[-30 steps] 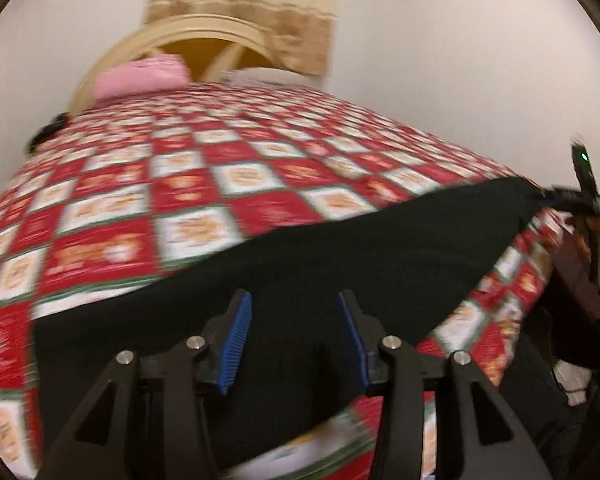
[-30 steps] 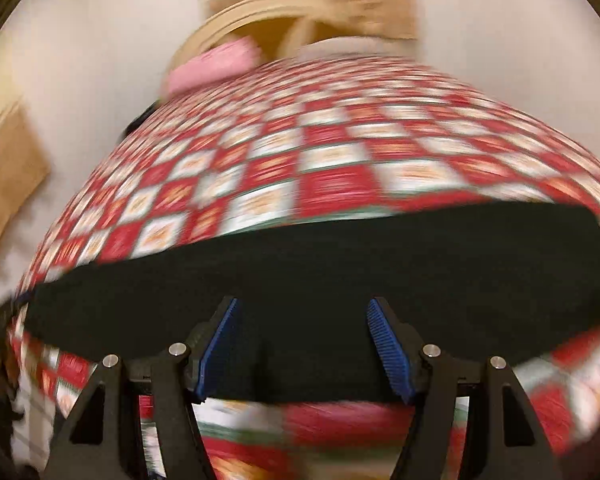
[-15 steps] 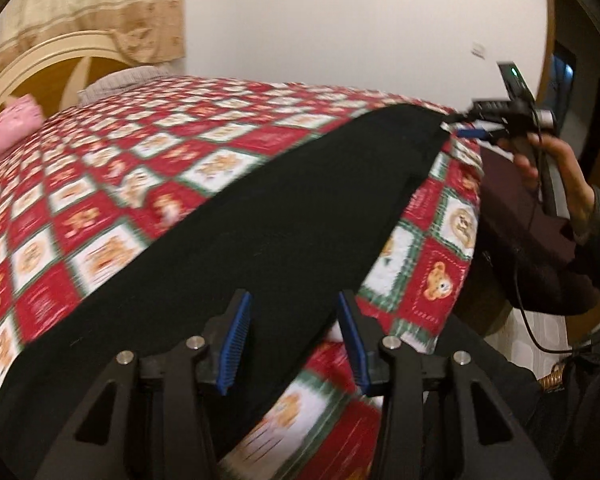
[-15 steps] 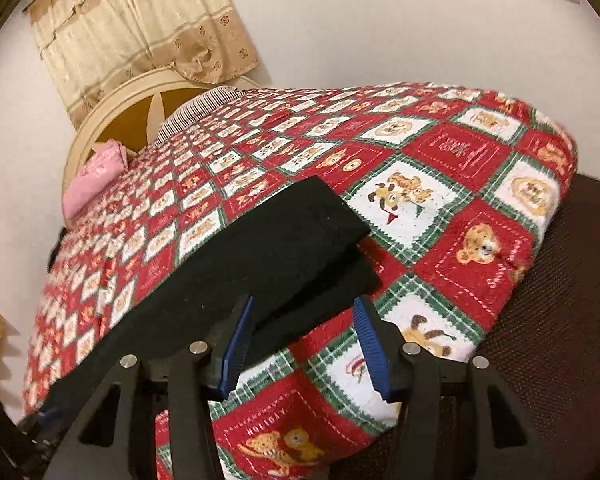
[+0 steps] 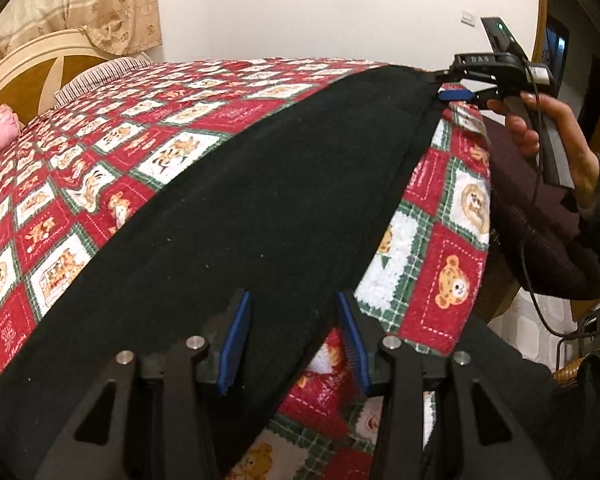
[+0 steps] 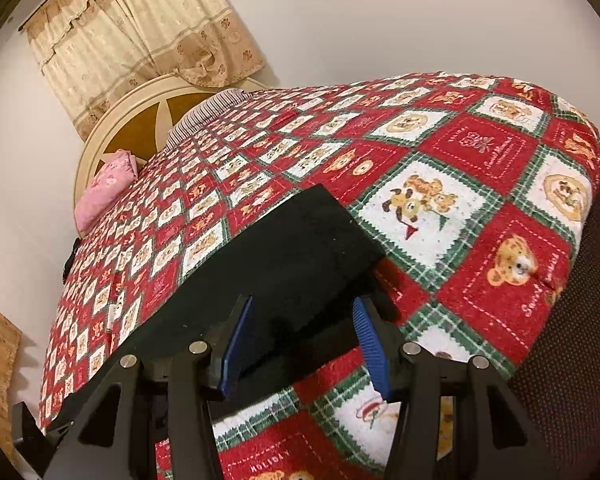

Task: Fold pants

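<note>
Black pants lie flat in a long strip along the near edge of the bed; they also show in the right wrist view. My left gripper is open, its blue pads on either side of the pants' near edge at one end. My right gripper is open over the other end, where two layers of the pants stick out. In the left wrist view the right gripper sits at the far end of the pants, held by a hand.
The bed has a red, white and green bear-print quilt. A pink pillow and a striped pillow lie by the round headboard. A dark brown chair stands against the bed's corner. Curtains hang behind.
Both grippers have swung from the middle of the pants out to its opposite ends and now point along the strip. Both stay open.
</note>
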Motion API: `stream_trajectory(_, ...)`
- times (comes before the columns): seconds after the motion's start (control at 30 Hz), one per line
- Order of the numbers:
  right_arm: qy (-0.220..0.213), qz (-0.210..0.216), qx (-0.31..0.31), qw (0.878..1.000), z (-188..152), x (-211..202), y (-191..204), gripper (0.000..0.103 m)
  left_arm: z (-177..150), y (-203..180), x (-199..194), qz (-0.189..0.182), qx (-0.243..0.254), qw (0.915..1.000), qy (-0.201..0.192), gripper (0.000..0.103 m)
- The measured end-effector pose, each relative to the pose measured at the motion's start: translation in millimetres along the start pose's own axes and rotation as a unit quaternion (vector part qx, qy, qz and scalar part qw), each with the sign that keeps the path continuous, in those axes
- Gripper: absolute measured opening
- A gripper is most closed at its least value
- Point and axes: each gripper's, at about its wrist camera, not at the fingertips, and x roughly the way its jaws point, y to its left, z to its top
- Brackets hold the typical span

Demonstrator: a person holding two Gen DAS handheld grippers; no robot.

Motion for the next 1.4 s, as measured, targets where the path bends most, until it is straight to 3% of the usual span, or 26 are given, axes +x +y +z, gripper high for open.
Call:
stream_trajectory(0.13,-0.004,-0.009,-0.013,1.0,-2,5,7,0.05,1,6,2,-0.009,-0.011,0.9999,0.001,0.043)
stream_trajectory(0.17,-0.004,-0.012,-0.018,1.0,-3,7,8,0.033,1,8,0,-0.009,-0.017,0.9998,0.001,0.036)
stream_trajectory(0.2,-0.006,-0.017,-0.023,1.0,-3,7,10,0.022,1,12,-1,-0.012,-0.026,0.9996,0.0,0.029)
stream_trajectory(0.23,-0.009,-0.019,-0.025,0.999,-2,7,10,0.02,2,15,-3,-0.018,-0.034,0.9992,-0.003,0.024)
stream_trajectory(0.27,-0.011,-0.019,-0.027,0.999,-1,6,11,0.014,2,19,-6,-0.027,-0.044,0.9987,-0.008,0.013)
stream_trajectory(0.3,-0.014,-0.018,-0.029,0.999,0,4,12,0.006,3,22,-8,-0.036,-0.052,0.9979,-0.012,0.011)
stream_trajectory(0.57,-0.046,0.002,-0.056,0.997,3,-29,25,0.003,4,21,-26,-0.054,-0.052,0.9965,-0.038,0.006)
stream_trajectory(0.67,-0.055,0.009,-0.053,0.997,-3,-37,23,0.003,-2,22,-23,-0.063,-0.053,0.9962,-0.03,0.006)
stream_trajectory(0.83,-0.034,-0.004,-0.031,0.999,-17,-25,-1,0.003,-12,23,-9,-0.067,-0.065,0.9956,-0.013,0.006)
stream_trajectory(1.1,-0.051,0.004,-0.026,0.998,-8,-30,-5,0.003,-8,44,-25,-0.065,-0.102,0.9918,-0.042,0.006)
stream_trajectory(1.4,-0.026,-0.031,-0.045,0.998,-23,-17,-10,0.007,-18,30,-17,-0.065,-0.087,0.9936,-0.033,0.007)
